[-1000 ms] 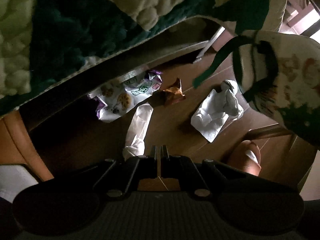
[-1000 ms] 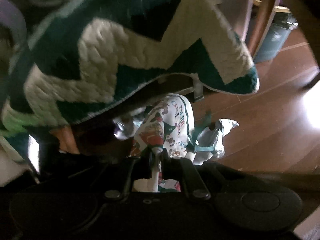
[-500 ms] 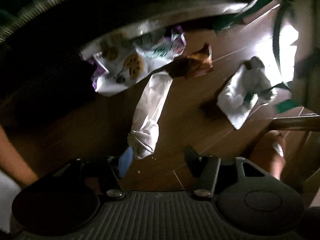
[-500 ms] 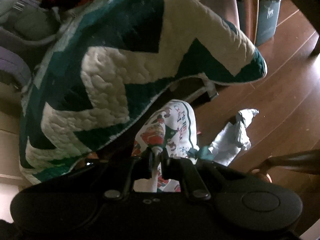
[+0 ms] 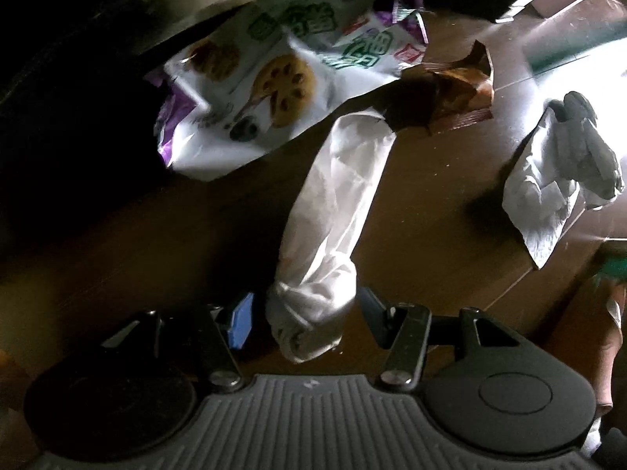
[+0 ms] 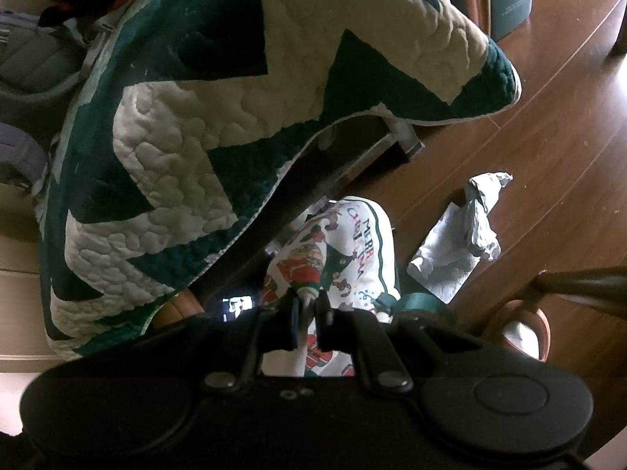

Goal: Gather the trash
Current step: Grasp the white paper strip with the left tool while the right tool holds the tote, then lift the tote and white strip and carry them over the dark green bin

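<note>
1. We hold the printed bag (image 6: 345,250) pinched by its edge in our right gripper (image 6: 307,309), whose jaws are closed on the fabric; it hangs just below the quilt (image 6: 235,117), ready to take trash.
2. Our left gripper (image 5: 301,313) points down at the wood floor (image 5: 431,203) with its jaws apart, having just been opening then easing in a little, and the bunched end of the white wrapper (image 5: 333,211) sits between them, not yet pinched.
3. Nothing on the floor looks collected yet: the cookie packet (image 5: 274,90), brown wrapper (image 5: 462,90) and crumpled tissue (image 5: 556,184) all lie there.
4. We judge the task barely begun, with four pieces left.
</note>
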Available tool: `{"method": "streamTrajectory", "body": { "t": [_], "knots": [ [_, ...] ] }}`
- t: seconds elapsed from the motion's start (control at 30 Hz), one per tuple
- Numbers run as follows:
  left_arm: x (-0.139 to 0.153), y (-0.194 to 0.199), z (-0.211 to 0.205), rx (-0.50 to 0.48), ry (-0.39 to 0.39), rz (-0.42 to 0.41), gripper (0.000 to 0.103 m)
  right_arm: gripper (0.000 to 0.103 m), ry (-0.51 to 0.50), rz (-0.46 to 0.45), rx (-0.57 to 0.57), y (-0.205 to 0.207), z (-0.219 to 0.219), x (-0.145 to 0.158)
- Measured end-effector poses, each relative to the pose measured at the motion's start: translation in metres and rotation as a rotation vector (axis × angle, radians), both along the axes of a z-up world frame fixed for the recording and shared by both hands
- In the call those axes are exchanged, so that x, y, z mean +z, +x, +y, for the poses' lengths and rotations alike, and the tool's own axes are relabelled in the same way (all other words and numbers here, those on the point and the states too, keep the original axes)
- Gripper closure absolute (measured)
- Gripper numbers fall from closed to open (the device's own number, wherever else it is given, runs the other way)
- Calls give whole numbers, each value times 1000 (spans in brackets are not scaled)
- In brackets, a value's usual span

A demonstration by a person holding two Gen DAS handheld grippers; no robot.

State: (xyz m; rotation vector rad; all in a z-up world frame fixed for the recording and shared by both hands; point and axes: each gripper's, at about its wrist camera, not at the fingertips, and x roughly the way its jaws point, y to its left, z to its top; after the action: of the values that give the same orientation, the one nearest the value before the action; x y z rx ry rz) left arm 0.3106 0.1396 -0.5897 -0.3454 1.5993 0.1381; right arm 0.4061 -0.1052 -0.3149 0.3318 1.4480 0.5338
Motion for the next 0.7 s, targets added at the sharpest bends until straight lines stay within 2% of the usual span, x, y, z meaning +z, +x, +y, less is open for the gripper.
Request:
{"method": "streamTrajectory", "body": {
  "t": [0.07,0.17,0.3,0.43,0.63,0.7],
  "knots": [
    [1,1,-3,-3,9,-3,71,96,0,-1,-1,0,0,0],
    [3,0,-4,6,1,20,77,96,-7,-9,-1,-1,0,0],
    [25,-2,-9,35,-21,-1,78,96,-28,-36,4,-2,1,2],
    [61,-4,-17,50,-27,-30,80,96,-34,-79,-10,-2,-1,11],
    [129,-16,-23,82,-23,-80,81,96,-49,-168,-40,-5,-12,30],
    [162,-21,-21,102,-28,-116,81,96,-38,-185,-58,-7,-16,38]
  ]
}}
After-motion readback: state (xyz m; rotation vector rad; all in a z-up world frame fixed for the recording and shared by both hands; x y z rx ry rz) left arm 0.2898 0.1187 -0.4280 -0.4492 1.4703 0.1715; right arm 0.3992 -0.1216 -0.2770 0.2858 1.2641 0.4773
